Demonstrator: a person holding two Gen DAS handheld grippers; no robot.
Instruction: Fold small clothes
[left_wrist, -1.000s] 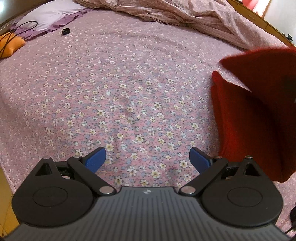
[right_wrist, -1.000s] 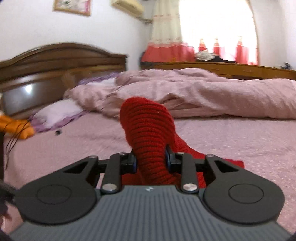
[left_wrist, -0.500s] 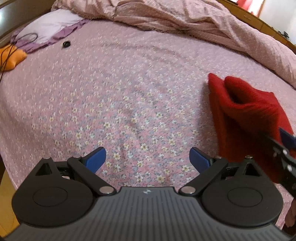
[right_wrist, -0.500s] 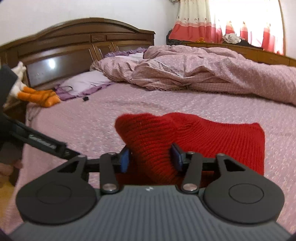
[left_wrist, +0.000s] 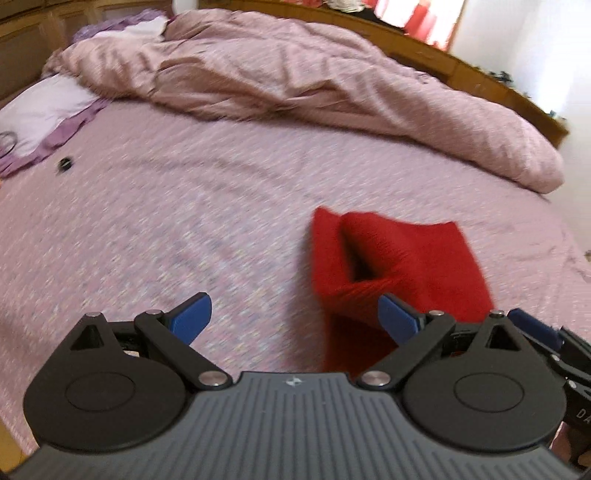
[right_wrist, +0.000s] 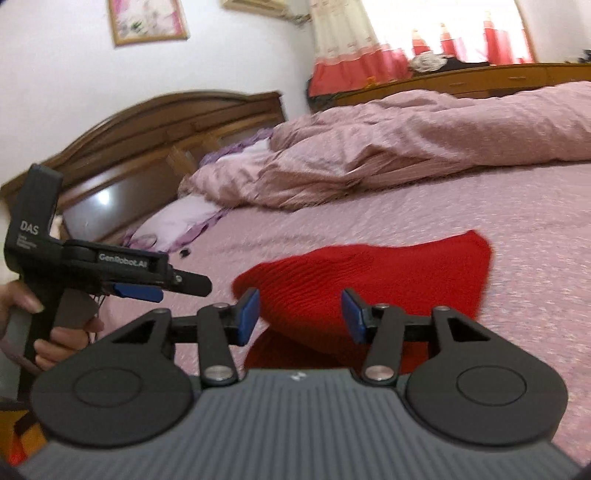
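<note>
1. Red knit garment (right_wrist: 373, 280) lies folded over on the floral pink bedsheet (left_wrist: 155, 229), a raised fold gaping open along its left edge

2. Right gripper (right_wrist: 301, 314) sits low at the garment's near edge, blue pads spread, the knit bulging between them but neither pad pressing it

3. Left gripper (left_wrist: 293, 314) hangs above the bare sheet, jaws wide apart with nothing in them, its right pad just in front of the garment's near corner

4. A hand (right_wrist: 40, 325) grips the left tool's handle at the left of the right view

5. Rumpled pink duvet (left_wrist: 295, 85) is heaped well behind, a small black object (left_wrist: 65, 164) near the lilac pillow (left_wrist: 40, 107)
</note>
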